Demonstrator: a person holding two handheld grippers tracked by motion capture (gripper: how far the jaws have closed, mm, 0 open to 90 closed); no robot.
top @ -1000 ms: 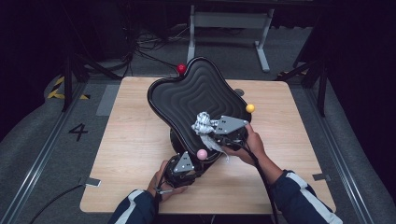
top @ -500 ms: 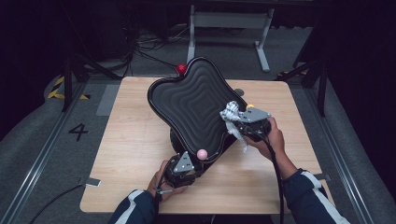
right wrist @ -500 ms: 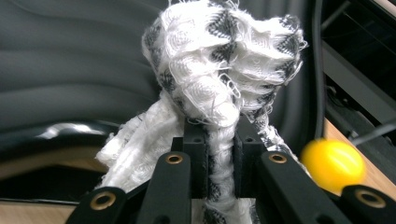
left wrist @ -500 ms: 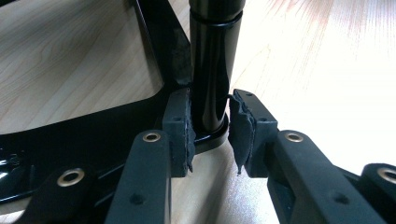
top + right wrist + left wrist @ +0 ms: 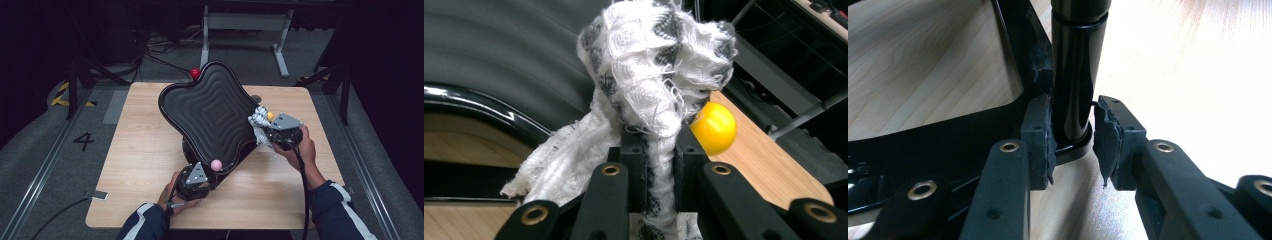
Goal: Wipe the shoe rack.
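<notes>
Right tool (image 5: 261,131) clamps a bunched white-and-grey woven cloth (image 5: 649,85) against the black ridged tray (image 5: 210,115) (yellow ball (image 5: 713,128) just beside); left tool (image 5: 1073,145) grips the tray's black glossy post (image 5: 1074,75).

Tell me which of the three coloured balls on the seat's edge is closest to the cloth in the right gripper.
The yellow ball, right beside the bunched cloth held by the right gripper. The pink ball and red ball sit at other corners.

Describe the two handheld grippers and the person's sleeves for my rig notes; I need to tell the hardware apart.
Both the left gripper and the right gripper have black bodies topped by a grey three-cornered plate, and a black cable trails from each. Their black jaws carry brass-coloured rivets and worn, ragged black pads. The sleeves are dark navy with white stripes.
</notes>
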